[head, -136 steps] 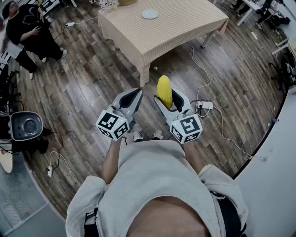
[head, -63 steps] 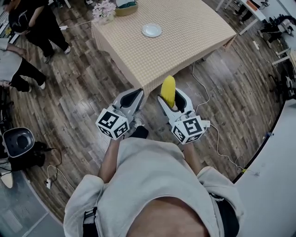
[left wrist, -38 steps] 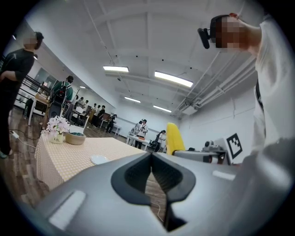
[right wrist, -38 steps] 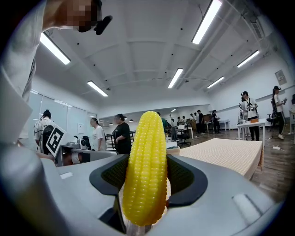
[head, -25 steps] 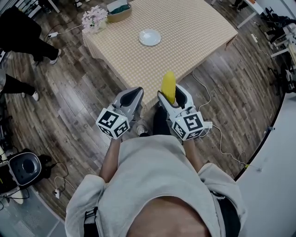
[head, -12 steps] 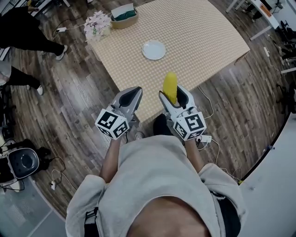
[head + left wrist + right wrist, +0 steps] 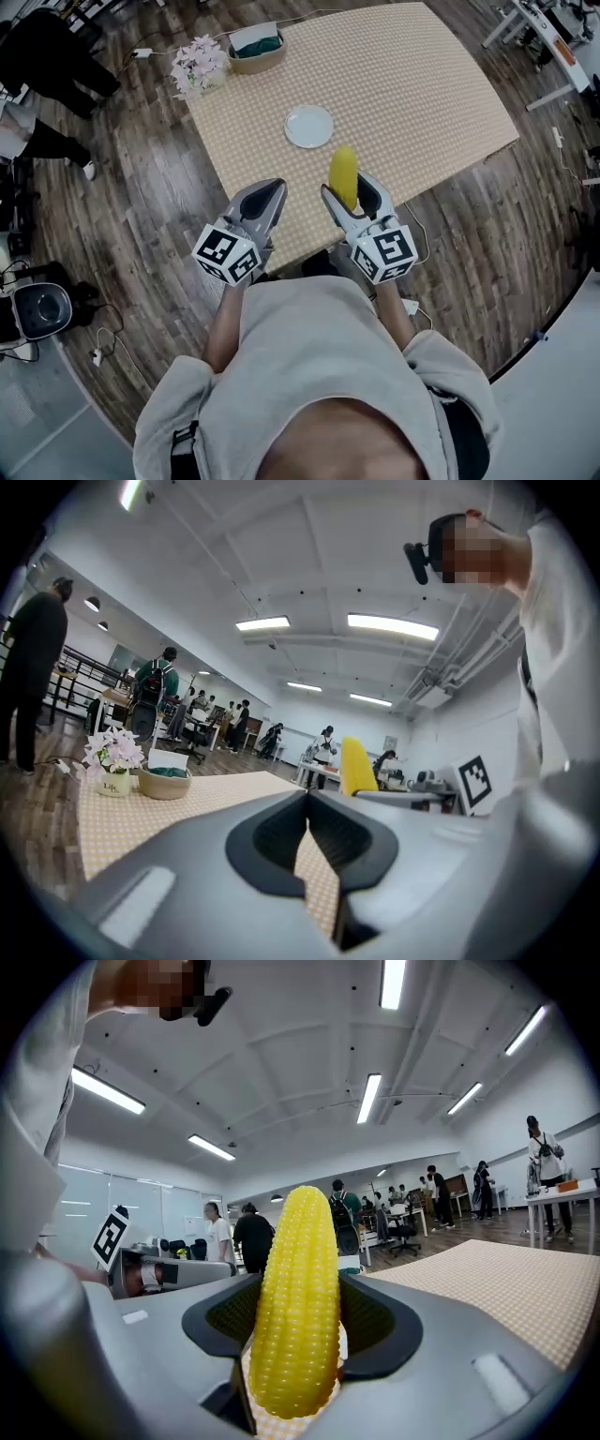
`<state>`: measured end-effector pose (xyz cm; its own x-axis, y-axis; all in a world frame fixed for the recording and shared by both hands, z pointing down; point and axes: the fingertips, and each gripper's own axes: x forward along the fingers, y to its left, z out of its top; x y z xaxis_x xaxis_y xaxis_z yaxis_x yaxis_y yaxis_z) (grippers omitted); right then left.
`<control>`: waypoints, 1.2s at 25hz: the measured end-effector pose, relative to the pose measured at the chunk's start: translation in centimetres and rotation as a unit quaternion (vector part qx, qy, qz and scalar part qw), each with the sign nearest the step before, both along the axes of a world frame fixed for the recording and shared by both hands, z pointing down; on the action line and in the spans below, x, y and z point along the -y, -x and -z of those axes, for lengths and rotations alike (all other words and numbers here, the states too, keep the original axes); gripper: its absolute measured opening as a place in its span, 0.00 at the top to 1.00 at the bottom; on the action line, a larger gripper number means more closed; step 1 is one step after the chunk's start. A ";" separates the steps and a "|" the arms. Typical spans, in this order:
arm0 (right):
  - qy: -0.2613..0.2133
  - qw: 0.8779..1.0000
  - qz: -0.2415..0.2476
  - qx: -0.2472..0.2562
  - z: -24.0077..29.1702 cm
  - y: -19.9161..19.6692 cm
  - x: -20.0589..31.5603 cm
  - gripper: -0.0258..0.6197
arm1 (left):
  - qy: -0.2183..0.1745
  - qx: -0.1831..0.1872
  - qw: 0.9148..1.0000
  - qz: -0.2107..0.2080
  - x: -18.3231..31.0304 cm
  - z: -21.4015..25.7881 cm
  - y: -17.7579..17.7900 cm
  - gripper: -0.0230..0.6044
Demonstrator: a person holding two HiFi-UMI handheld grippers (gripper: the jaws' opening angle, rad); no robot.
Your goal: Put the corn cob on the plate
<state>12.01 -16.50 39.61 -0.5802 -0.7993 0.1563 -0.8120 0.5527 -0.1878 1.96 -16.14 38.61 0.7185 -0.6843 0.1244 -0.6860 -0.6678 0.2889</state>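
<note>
So the right fingers (image 7: 369, 193) are clamped on the corn cob (image 7: 343, 174), standing tip-up over the near edge of the desk (image 7: 422, 84). Plate (image 7: 309, 127) sits just ahead, slightly left of it; left fingers (image 7: 265, 199) are pressed together with nothing in them

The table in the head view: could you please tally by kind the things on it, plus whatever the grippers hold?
plate: 1
flower pot: 1
basket: 1
corn cob (held): 1
Total: 4
</note>
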 end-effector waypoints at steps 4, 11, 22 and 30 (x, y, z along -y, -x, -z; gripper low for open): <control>0.003 1.000 0.011 0.001 -0.4 -1.0 1.6 0.57 | 0.006 0.003 1.000 0.010 0.7 -0.5 -1.2 0.95; 0.011 1.000 0.013 0.002 -1.1 -0.3 3.4 0.57 | 0.015 0.007 1.000 0.013 2.4 -1.3 -0.2 0.95; 0.028 0.998 -0.060 0.000 -2.0 2.5 5.5 0.57 | 0.008 0.011 0.999 -0.047 6.9 -1.2 3.4 0.95; 0.060 0.995 -0.077 -0.004 -4.5 3.4 6.2 0.57 | 0.039 0.005 0.997 -0.062 8.3 -3.5 4.0 0.95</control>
<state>8.60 -22.73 44.10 -0.4512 -0.8537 0.2600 -0.8866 0.3958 -0.2391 -2.04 -24.45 42.16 0.7950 -0.5791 0.1808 -0.6032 -0.7229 0.3370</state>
